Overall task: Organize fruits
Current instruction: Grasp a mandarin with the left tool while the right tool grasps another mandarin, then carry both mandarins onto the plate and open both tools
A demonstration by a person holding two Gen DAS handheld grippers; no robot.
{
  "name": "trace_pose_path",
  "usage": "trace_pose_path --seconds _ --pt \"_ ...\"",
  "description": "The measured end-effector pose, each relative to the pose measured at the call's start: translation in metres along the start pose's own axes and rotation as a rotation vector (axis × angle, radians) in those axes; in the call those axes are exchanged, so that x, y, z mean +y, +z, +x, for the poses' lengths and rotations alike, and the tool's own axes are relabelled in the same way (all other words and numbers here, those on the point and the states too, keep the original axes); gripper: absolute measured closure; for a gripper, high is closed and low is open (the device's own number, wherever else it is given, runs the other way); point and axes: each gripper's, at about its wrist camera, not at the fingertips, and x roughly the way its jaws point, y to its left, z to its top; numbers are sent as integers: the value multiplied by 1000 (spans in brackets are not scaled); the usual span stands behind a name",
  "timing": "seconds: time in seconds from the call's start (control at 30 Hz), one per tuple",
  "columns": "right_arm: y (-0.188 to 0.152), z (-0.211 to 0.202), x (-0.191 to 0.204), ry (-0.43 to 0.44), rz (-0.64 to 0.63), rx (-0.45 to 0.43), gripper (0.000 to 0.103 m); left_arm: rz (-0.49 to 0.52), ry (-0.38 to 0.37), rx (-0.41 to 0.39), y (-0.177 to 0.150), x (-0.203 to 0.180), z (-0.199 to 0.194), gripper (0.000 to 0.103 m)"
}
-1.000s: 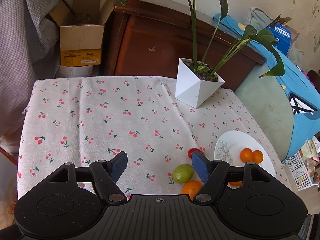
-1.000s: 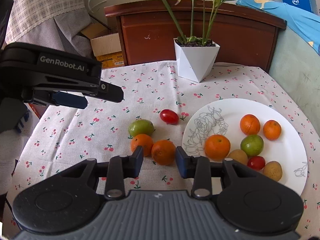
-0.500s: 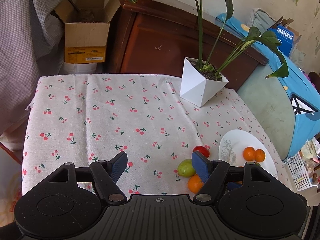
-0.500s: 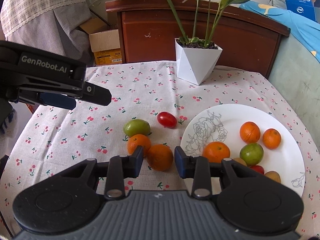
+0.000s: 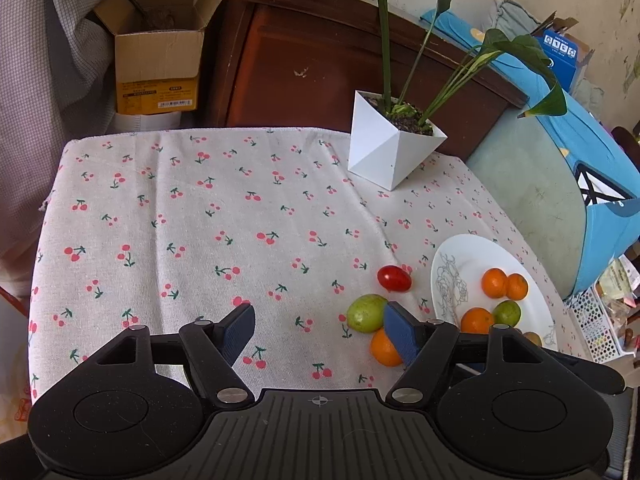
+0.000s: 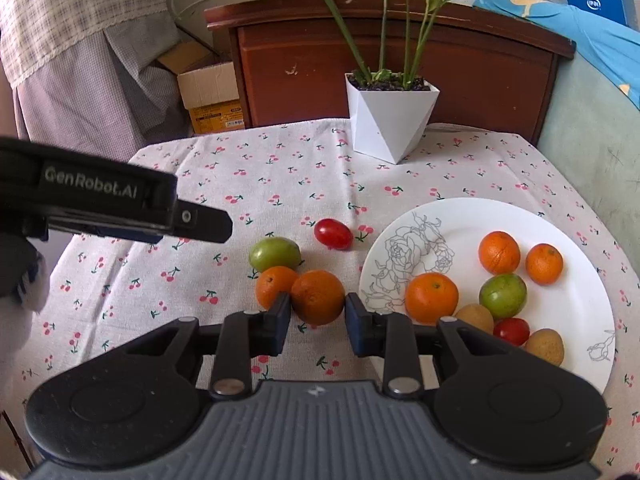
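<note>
table, cherry cloth (image 6: 280, 168) | plate (image 6: 472, 220) | planter (image 6: 390, 120) | four loose fruits (image 6: 274, 254)

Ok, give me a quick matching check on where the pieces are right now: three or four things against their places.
Things:
1. red tomato
2. nearest orange
3. brown kiwi
4. plant pot

Places:
A. on the white plate, near its front edge
B. at the far edge of the table
C. between the fingers of the right gripper
D. on the cloth, left of the plate

Pairs: 1-D, 2-C, 3-A, 4-B
</note>
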Motion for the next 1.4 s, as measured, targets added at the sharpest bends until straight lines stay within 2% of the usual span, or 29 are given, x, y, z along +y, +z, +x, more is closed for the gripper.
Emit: trace_pose_path --seconds 0.17,0.27,0.4,0.67,0.83,0.9,1.2,1.4 --pt "5 -16 -21 2 108 -48 74 38 -13 7 -10 -11 2 35" --pt "8 -24 -28 0 140 -75 74 68 -33 20 -16 -21 7 35" --pt "10 -30 -35 -2 169 -90 74 112 -37 11 -23 -36 13 40" --pt "8 -42 -46 -6 200 -111 74 137 -41 15 -30 -58 31 60" --pt "5 -49 -53 -3 225 -116 73 166 4 -8 -34 -66 37 68" --pt "5 -50 -55 0 235 -115 73 165 -3 -13 -34 -65 38 77" --pt "7 -56 -68 0 295 -137 73 174 -31 -41 -33 -68 26 78" --pt "13 -72 -88 -17 357 -201 73 181 -96 -101 -16 -78 7 78"
